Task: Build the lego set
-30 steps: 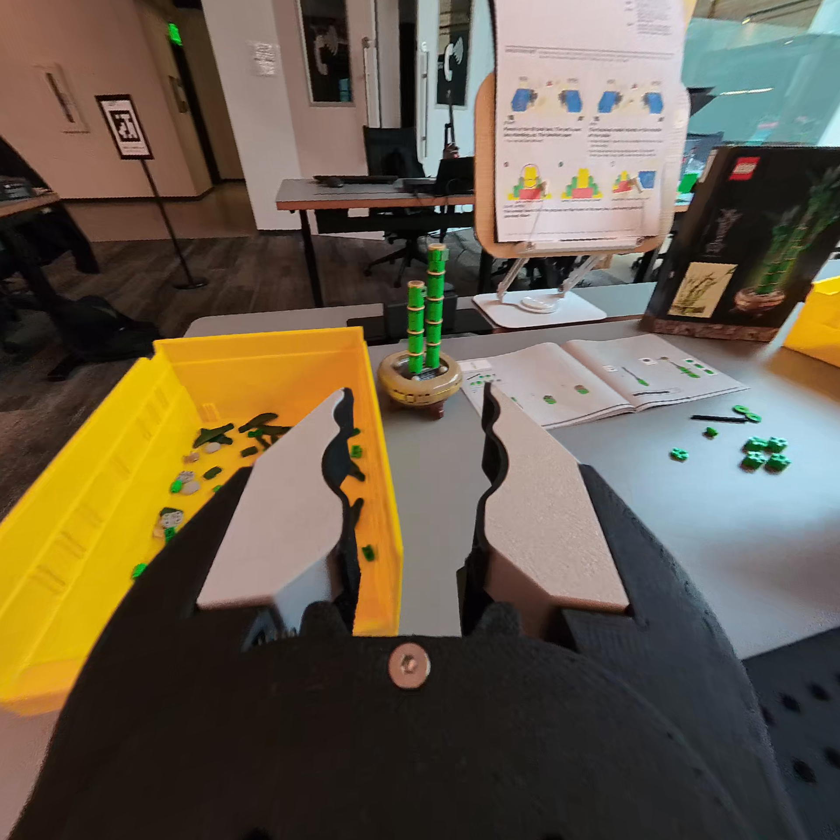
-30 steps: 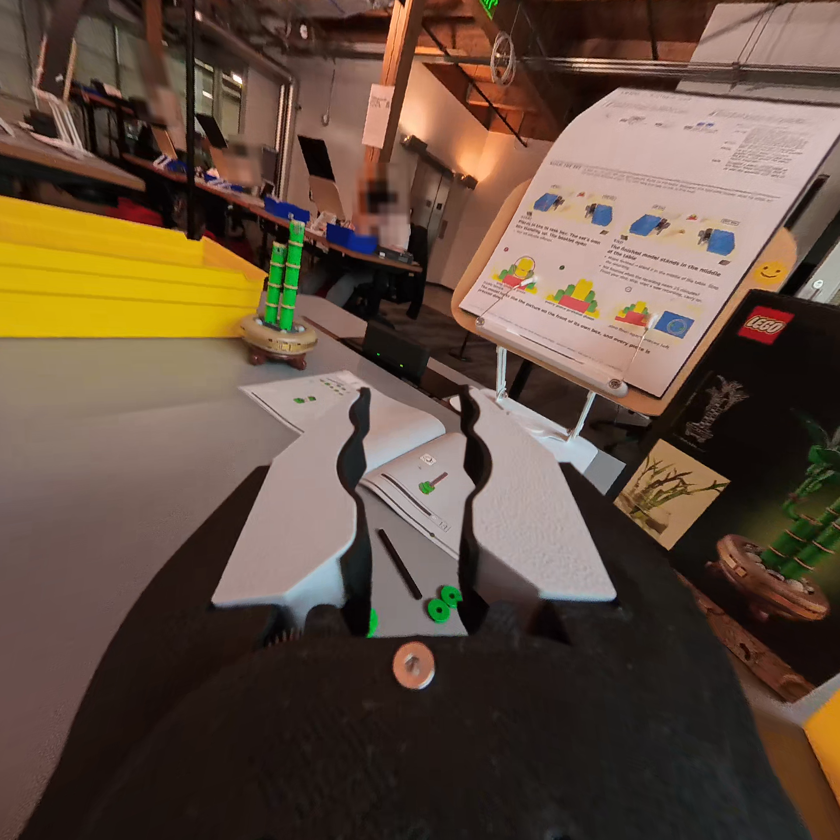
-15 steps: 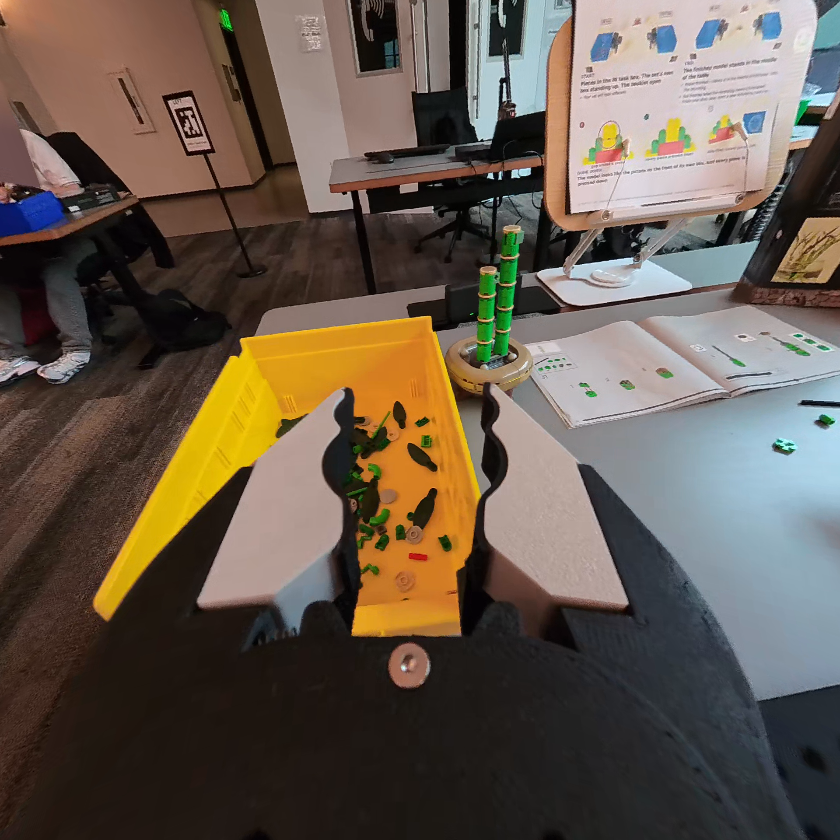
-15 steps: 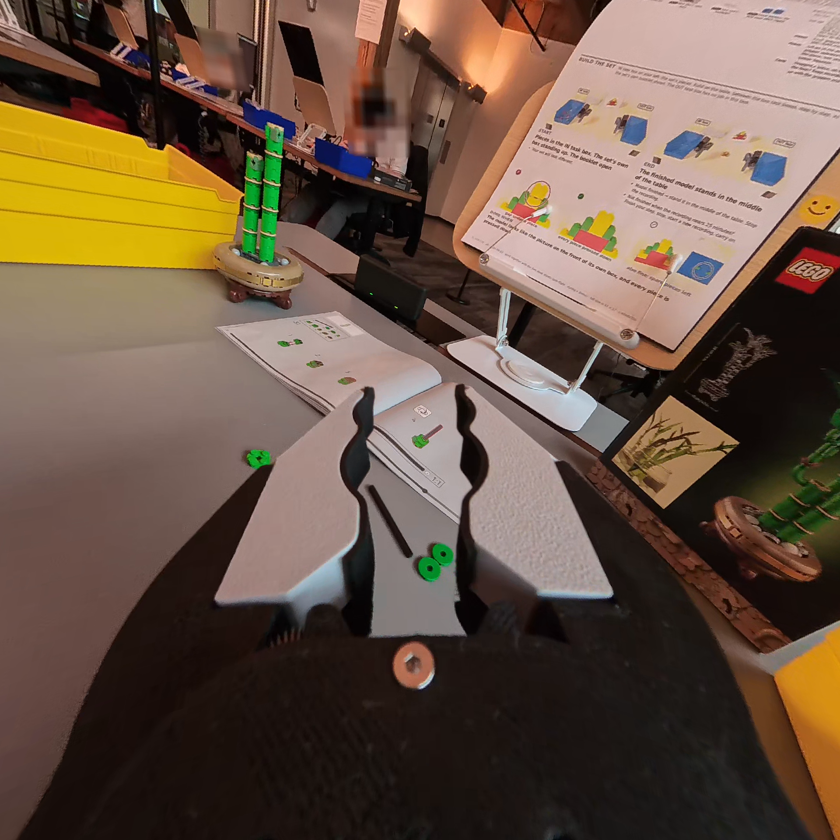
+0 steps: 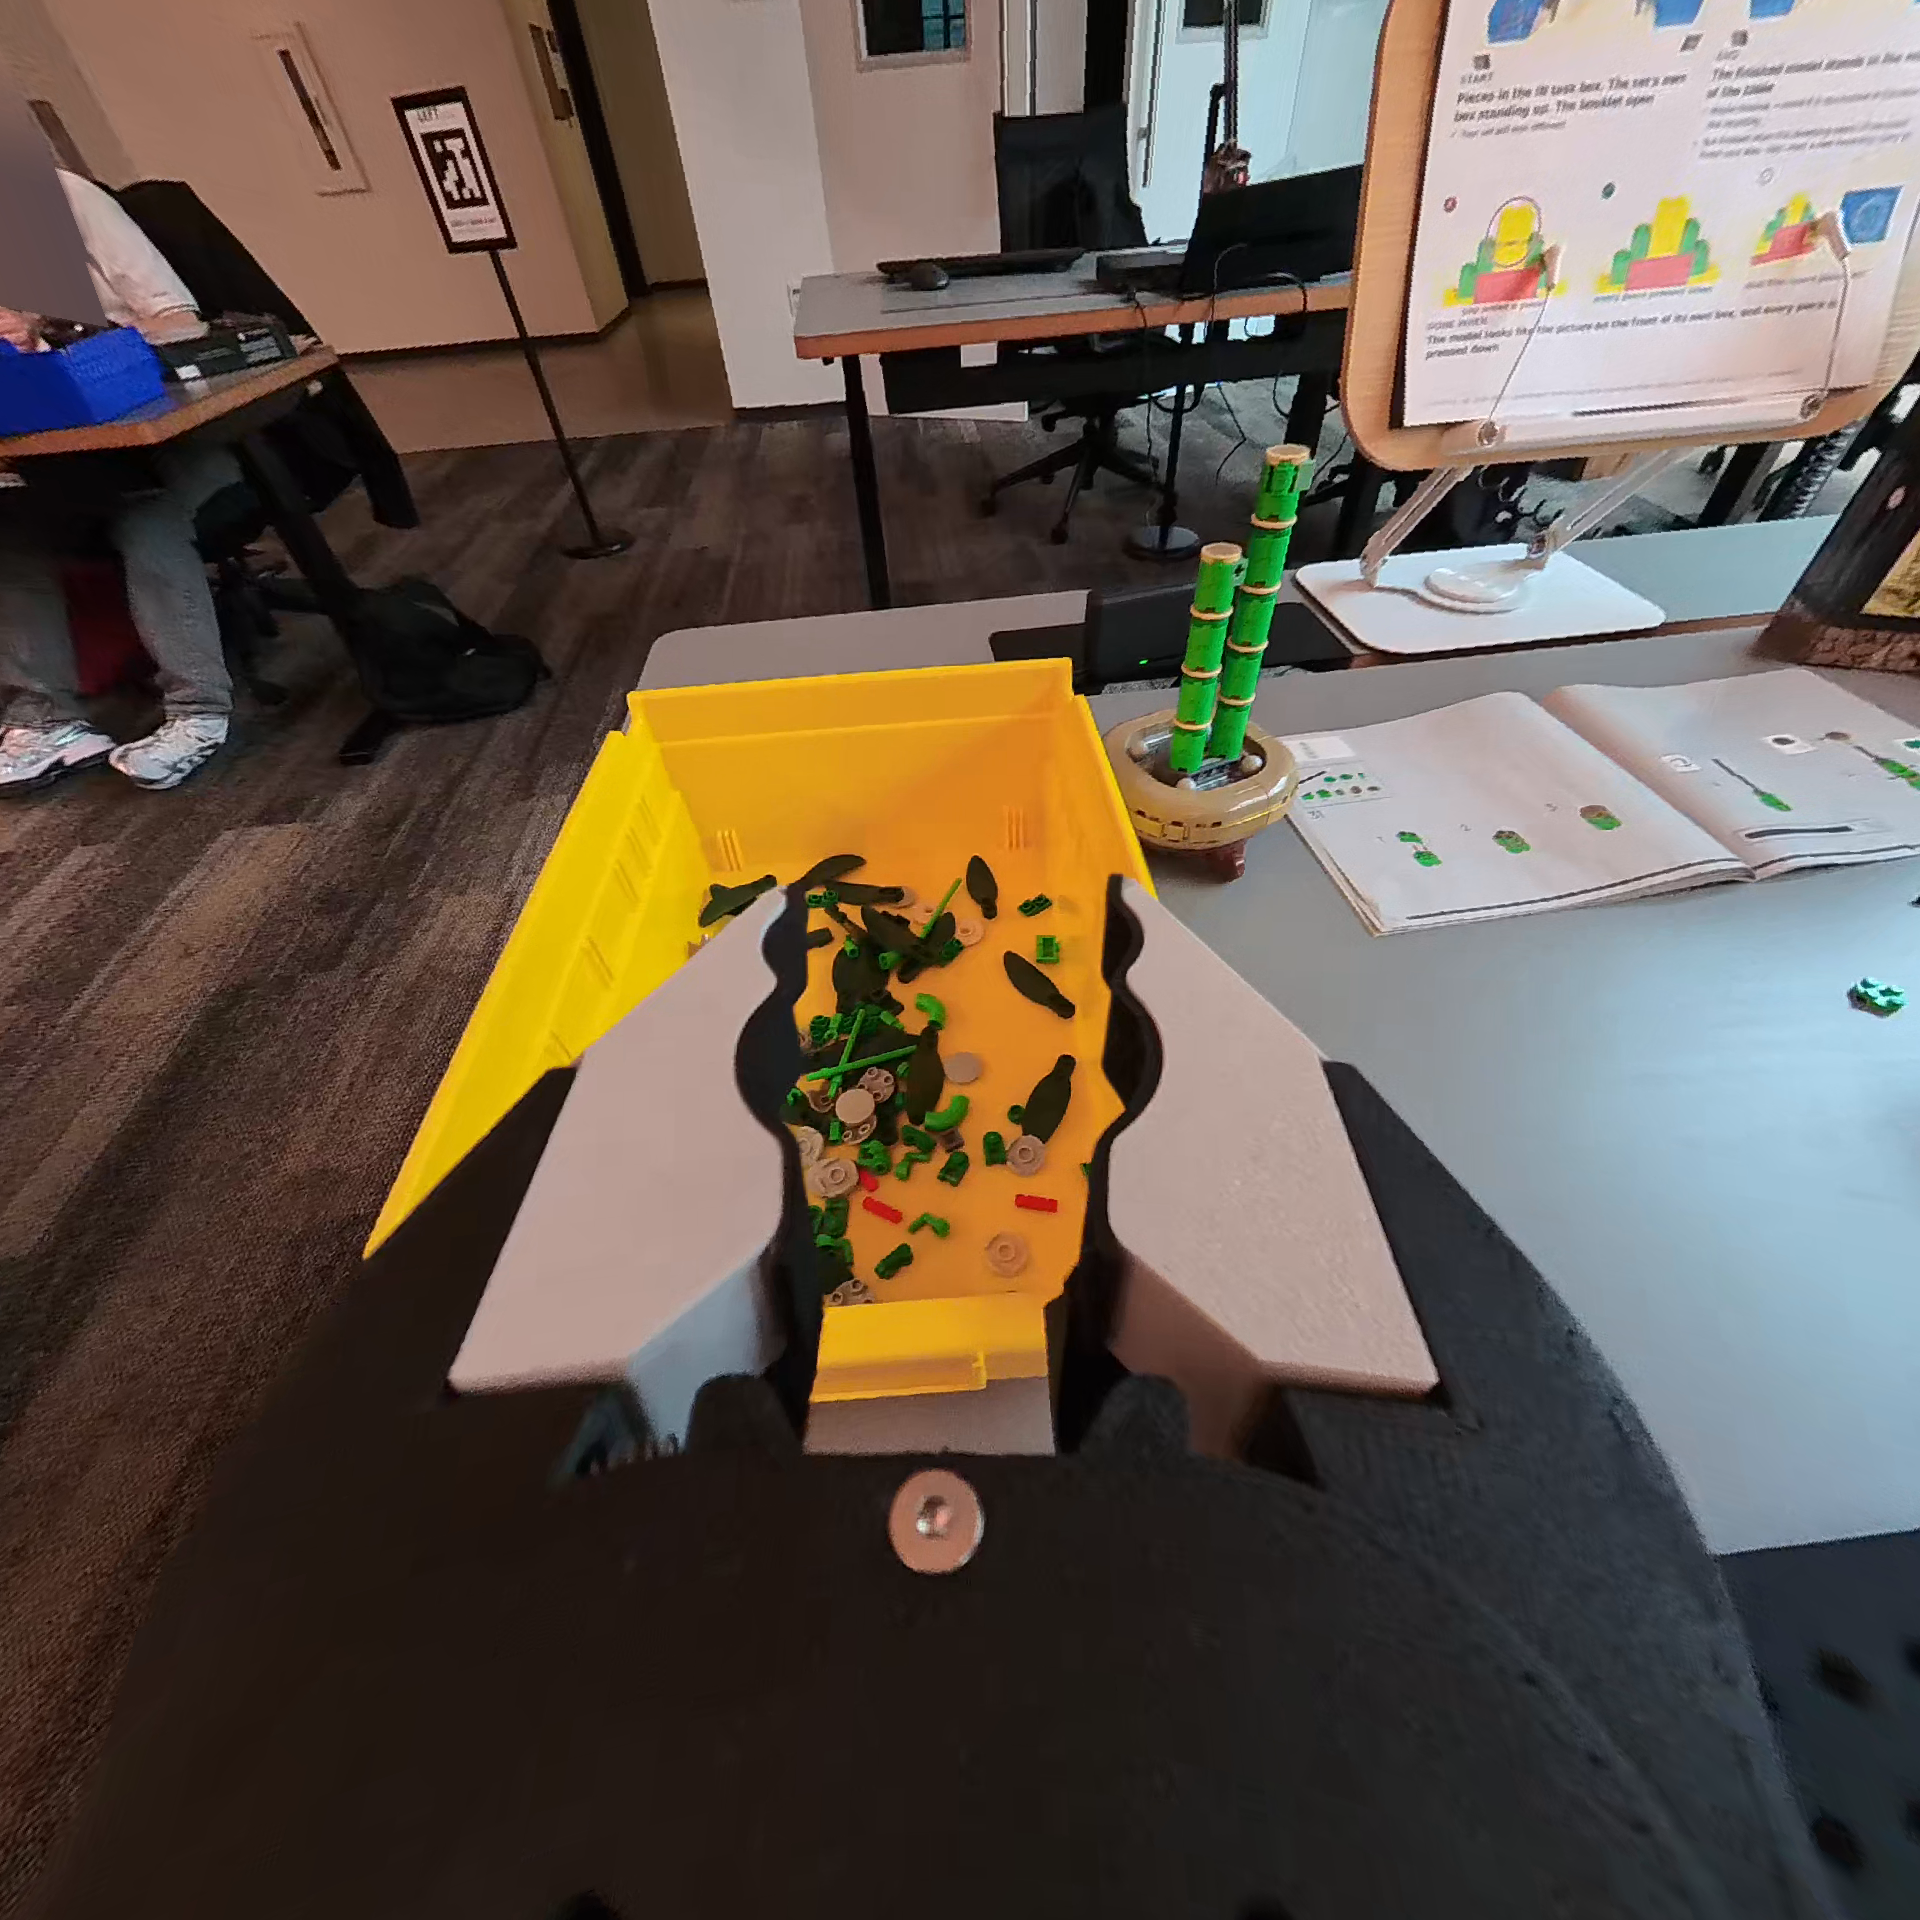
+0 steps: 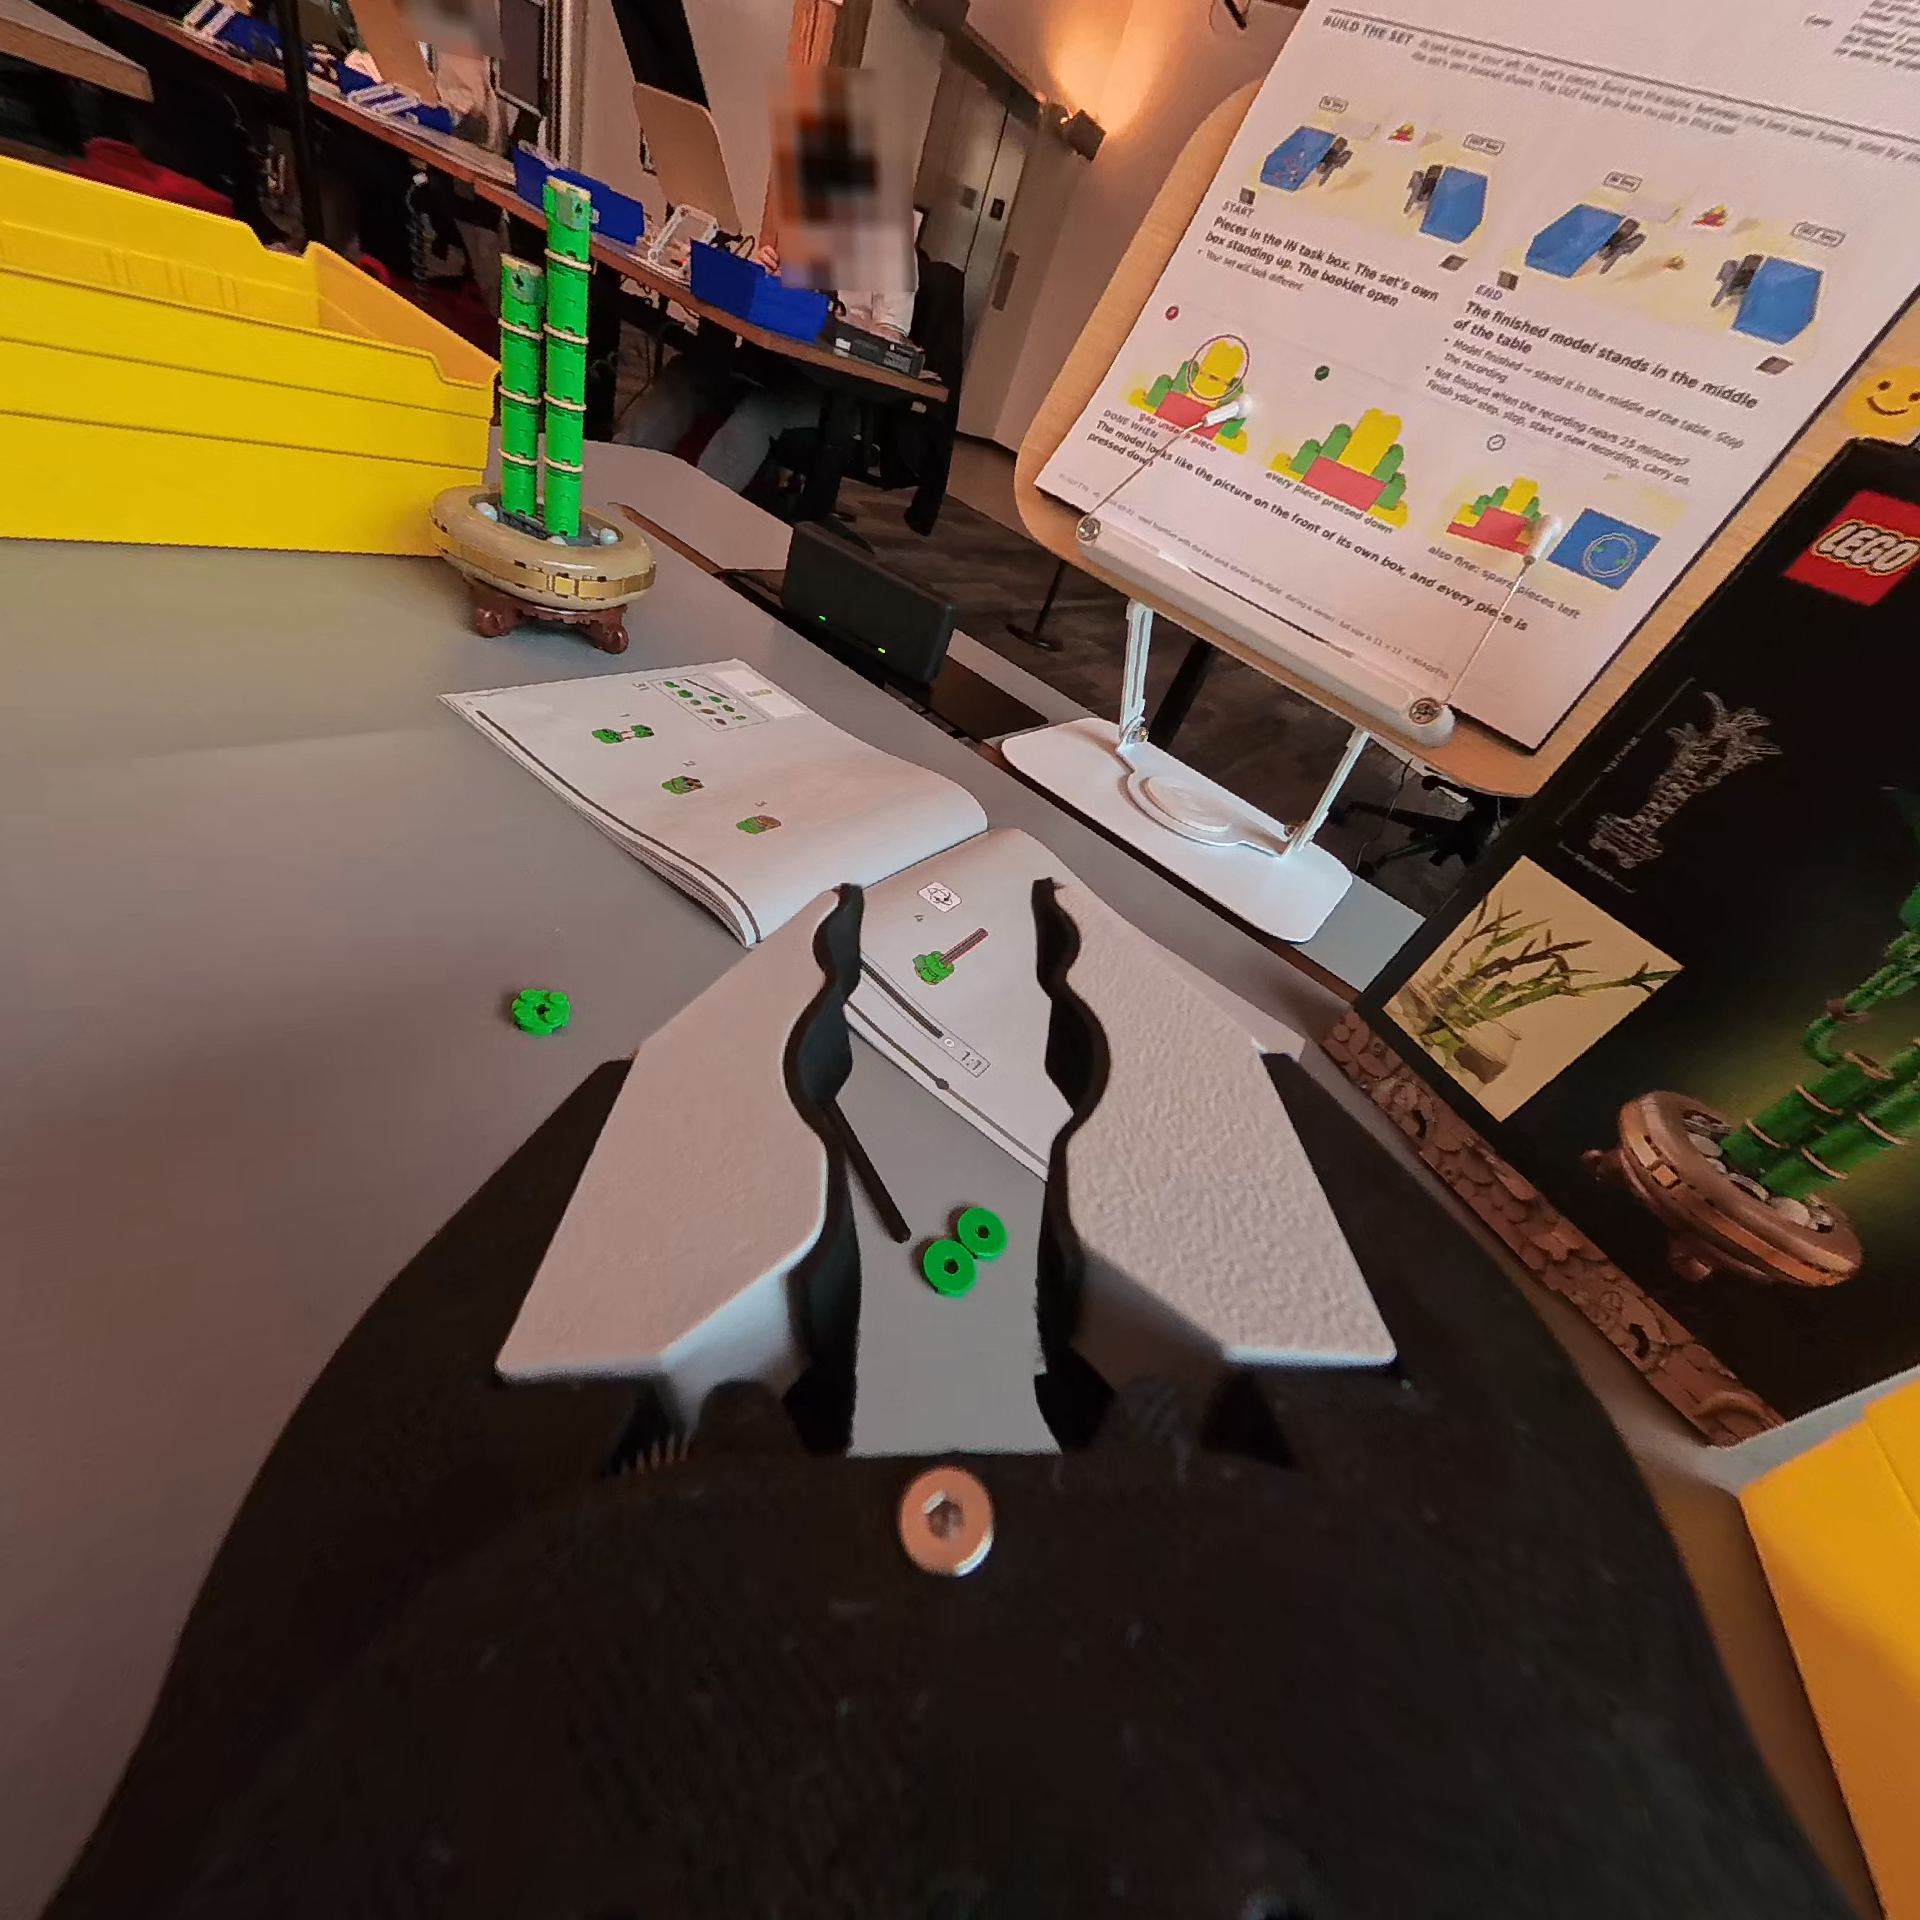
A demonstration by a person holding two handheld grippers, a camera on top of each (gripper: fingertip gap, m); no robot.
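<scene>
The bamboo model (image 5: 1216, 727) stands on the grey table: two green stalks in a tan pot, also in the right wrist view (image 6: 545, 436). My left gripper (image 5: 951, 904) is open and empty, held above the yellow bin (image 5: 862, 707) of loose green, grey and red pieces (image 5: 904, 1081). My right gripper (image 6: 945, 899) is open and empty, low over the table. Between its fingers lie a thin black rod (image 6: 868, 1174) and two green round pieces (image 6: 964, 1252). A green piece (image 6: 540, 1010) lies apart to the left. The open booklet (image 6: 717, 790) lies ahead.
The set's black box (image 6: 1704, 997) stands at the right. An instruction sheet on a white stand (image 6: 1455, 343) is behind the booklet. A second yellow bin's corner (image 6: 1849, 1621) is at the near right. A person sits at a table far left (image 5: 125, 436). The gap from one gripper's tips to the other's is roughly 50 cm. The bamboo model (image 5: 1216, 727) is closer to my left gripper, around 25 cm from its tips; the right tips are 35 cm off. The right camera catches it too, in the right wrist view (image 6: 515, 465).
My left gripper has swung left and risen over the yellow bin, so its pieces show between the fingers. My right gripper has lifted and tilted down slightly toward the rod and round pieces.
</scene>
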